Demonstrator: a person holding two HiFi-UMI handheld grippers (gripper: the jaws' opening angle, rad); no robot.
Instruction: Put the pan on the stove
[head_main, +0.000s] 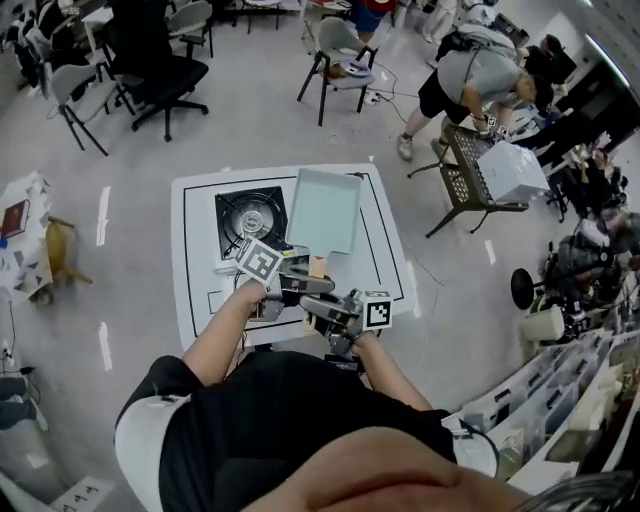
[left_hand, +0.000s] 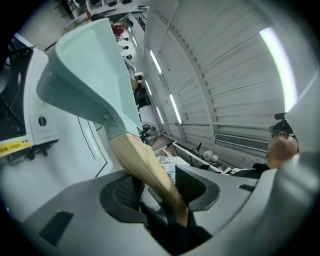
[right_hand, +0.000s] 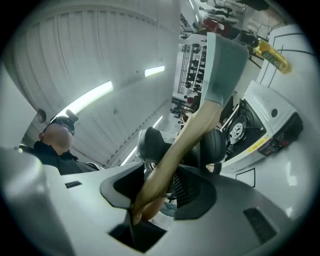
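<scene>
Fingers (left_hand: 191, 185) of the left gripper (left_hand: 159, 189) are clamped on the light wooden handle (left_hand: 142, 165) of the pale green square metal pan (left_hand: 92, 65). Just behind them, nearer to us, the right gripper (right_hand: 160, 192) grips the same handle at its butt end, its dark ribbed pads (right_hand: 191, 190) pressed to either side of the wood. We hold the pan tilted, and in the left gripper view its base looks clear of the white square table (head_main: 390, 270), which has a black line drawn round its top. In the head view the pan is to the right of the white portable gas stove with a black top (head_main: 250, 222). Its left edge overlaps the stove's right side, while the round burner under its pan supports lies uncovered. The stove's knob and yellow label face our side. On the grey floor left of the table lies a small ochre object (head_main: 60, 250); we cannot tell what it is. Past the table's right corner stands a dark metal mesh rack (head_main: 462, 178) with a white box (head_main: 512, 170) against it, and a person in a grey top (head_main: 470, 78) bends beside it. Farther off we see a black office chair (head_main: 150, 60) and a grey chair (head_main: 340, 45).
</scene>
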